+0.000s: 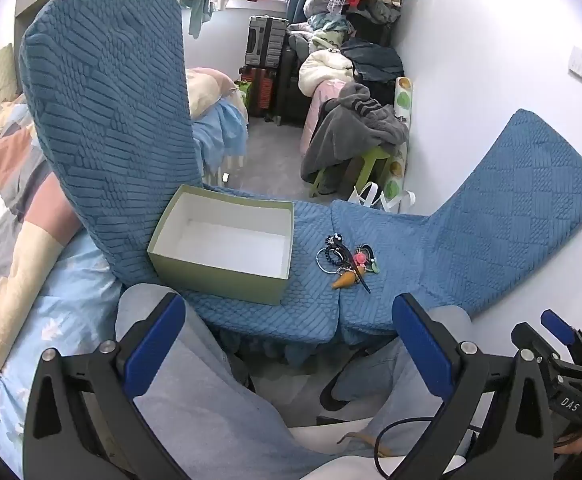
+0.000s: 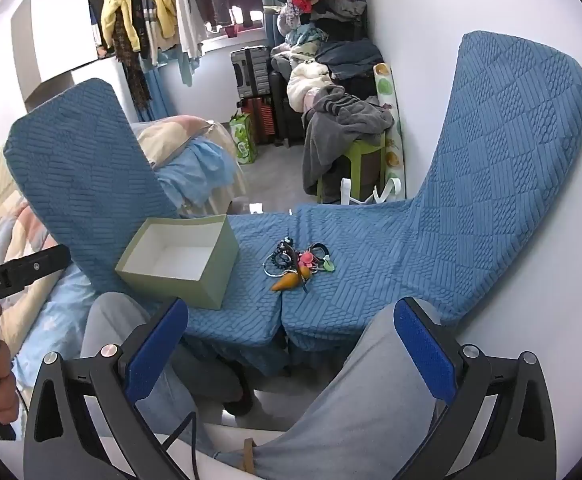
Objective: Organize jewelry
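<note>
- While both grippers hung above the person's knees, the left gripper [image 1: 289, 344] and right gripper [image 2: 291, 348] stood fully open, holding nothing.
- Beyond them, on the blue cushion [image 1: 315, 304], the jewelry pile [image 1: 347, 260] lay just right of the box [image 1: 223, 244], apart from it.
- That box was empty.

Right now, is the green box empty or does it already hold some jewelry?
Empty. The green box shows only its bare white inside; the jewelry pile lies beside it.
</note>
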